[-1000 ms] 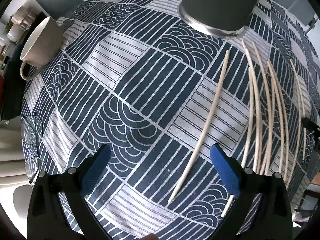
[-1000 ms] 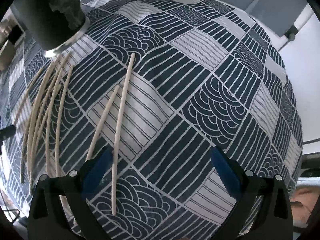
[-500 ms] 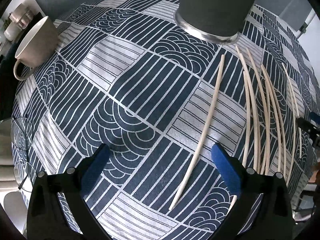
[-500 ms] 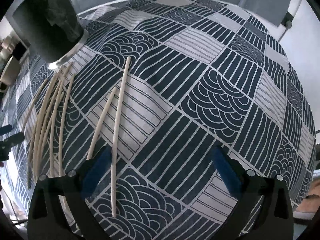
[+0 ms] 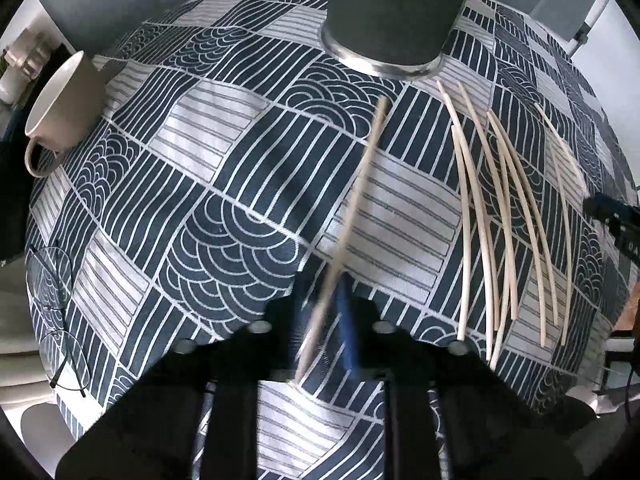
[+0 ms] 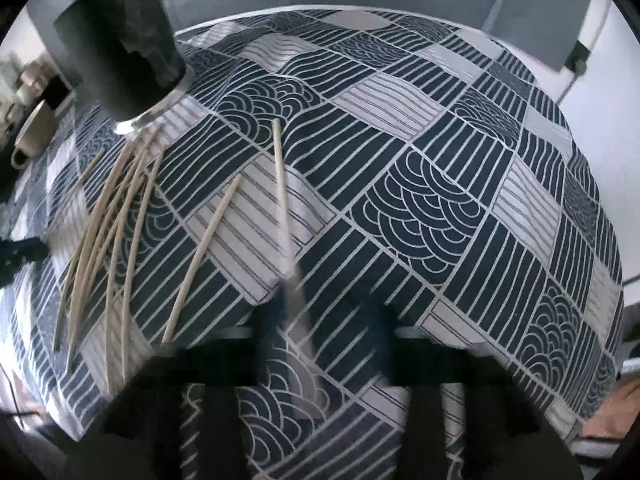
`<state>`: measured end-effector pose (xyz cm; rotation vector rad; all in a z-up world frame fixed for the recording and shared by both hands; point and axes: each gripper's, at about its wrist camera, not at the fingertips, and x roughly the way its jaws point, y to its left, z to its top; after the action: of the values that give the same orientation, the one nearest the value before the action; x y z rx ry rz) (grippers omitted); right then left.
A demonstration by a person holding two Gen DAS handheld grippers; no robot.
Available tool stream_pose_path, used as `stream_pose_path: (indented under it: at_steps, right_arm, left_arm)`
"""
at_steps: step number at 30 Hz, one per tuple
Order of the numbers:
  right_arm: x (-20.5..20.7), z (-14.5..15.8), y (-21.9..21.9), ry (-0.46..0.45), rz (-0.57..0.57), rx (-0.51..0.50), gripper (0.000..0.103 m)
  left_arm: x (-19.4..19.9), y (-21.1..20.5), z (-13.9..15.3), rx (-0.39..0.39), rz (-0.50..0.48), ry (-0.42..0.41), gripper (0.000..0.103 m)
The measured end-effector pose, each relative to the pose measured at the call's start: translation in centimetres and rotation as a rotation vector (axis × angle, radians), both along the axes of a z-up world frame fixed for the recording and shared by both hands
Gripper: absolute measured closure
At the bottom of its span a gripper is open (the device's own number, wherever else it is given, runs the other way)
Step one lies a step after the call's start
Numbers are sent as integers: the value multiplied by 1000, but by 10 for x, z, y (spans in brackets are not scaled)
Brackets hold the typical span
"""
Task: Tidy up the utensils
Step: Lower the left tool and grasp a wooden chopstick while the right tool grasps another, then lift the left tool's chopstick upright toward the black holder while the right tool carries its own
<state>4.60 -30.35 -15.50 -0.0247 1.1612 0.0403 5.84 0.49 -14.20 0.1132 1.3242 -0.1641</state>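
Note:
My left gripper [image 5: 326, 312] is shut on a pale wooden chopstick [image 5: 360, 184] that points up toward the dark cylindrical utensil holder [image 5: 396, 12]. My right gripper [image 6: 320, 312] has its jaws drawn close around another chopstick [image 6: 282, 188], which lies between its blurred fingers; the grip looks closed. Several more chopsticks [image 5: 508, 216] lie loose on the cloth to the right in the left wrist view, and to the left [image 6: 116, 224] in the right wrist view, below the holder [image 6: 124, 48].
A blue and white patterned tablecloth [image 5: 208, 184] covers the table. A beige mug [image 5: 64, 100] stands at the far left, eyeglasses [image 5: 56, 304] lie near the left edge. The table edge and a grey wall lie beyond the holder.
Both grippers went from wide open to closed. The left one shifted right and took hold of the lone chopstick; the right one shifted left and closed around its chopstick.

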Motion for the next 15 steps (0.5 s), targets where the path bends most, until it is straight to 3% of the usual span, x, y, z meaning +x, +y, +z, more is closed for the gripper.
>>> stream_pose_path:
  at_steps: [1, 3, 9, 15]
  right_arm:
    - [0, 0, 2, 6, 19, -2, 95]
    - [0, 0, 5, 19, 45, -21, 99]
    - [-7, 5, 3, 50, 48, 9, 99]
    - [-14, 35, 1, -9, 48, 70, 99]
  left_arm:
    - [-2, 4, 0, -10, 2, 1, 98]
    - [-4, 11, 0, -37, 16, 9, 98]
    - [-6, 42, 1, -137, 87, 68, 99]
    - [-18, 69, 16, -190, 142, 72, 99]
